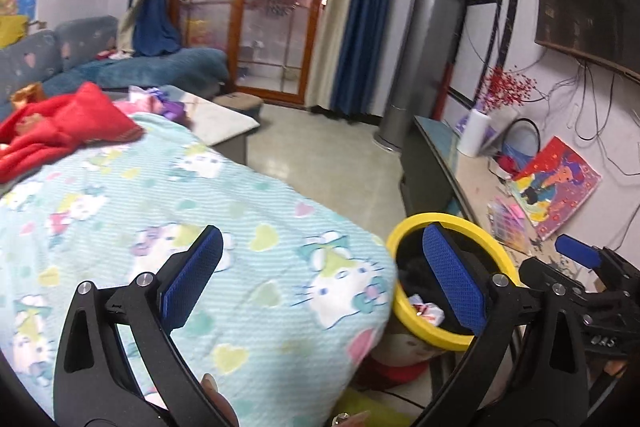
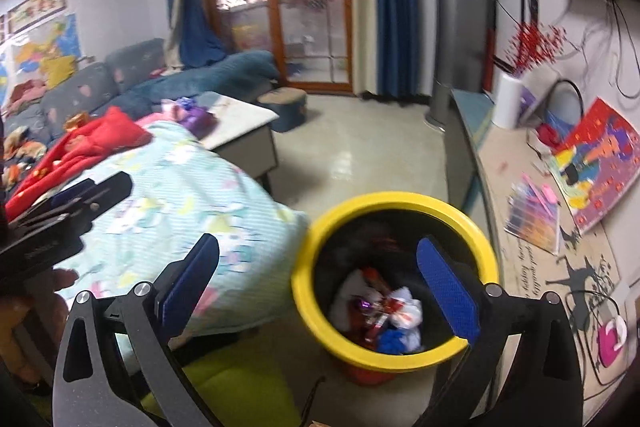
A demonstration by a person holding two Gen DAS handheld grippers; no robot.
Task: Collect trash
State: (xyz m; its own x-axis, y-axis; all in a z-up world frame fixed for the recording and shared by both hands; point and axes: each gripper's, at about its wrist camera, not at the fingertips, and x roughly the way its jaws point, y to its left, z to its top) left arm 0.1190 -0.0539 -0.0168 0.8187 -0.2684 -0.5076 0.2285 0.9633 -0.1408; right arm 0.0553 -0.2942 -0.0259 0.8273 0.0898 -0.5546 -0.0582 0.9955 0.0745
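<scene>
A yellow-rimmed trash bin (image 2: 400, 203) stands on the floor beside the blanket-covered table; it also shows in the left wrist view (image 1: 404, 315). Inside lie crumpled wrappers (image 2: 384, 311), red, white and blue. My right gripper (image 2: 320, 267) is open and empty, hovering over the bin's left rim. My left gripper (image 1: 324, 259) is open and empty, above the blanket's edge next to the bin. The right gripper shows at the far right of the left wrist view (image 1: 580, 255); the left gripper shows at the left edge of the right wrist view (image 2: 72, 203).
A cartoon-print blanket (image 1: 160, 211) covers the table, with a red cloth (image 1: 60, 131) on it. A TV bench (image 2: 540, 227) with books, a paper roll (image 2: 508, 99) and cables runs along the right wall. A sofa (image 2: 120, 79), a footstool (image 2: 284, 107) and open tiled floor (image 2: 360, 155) lie beyond.
</scene>
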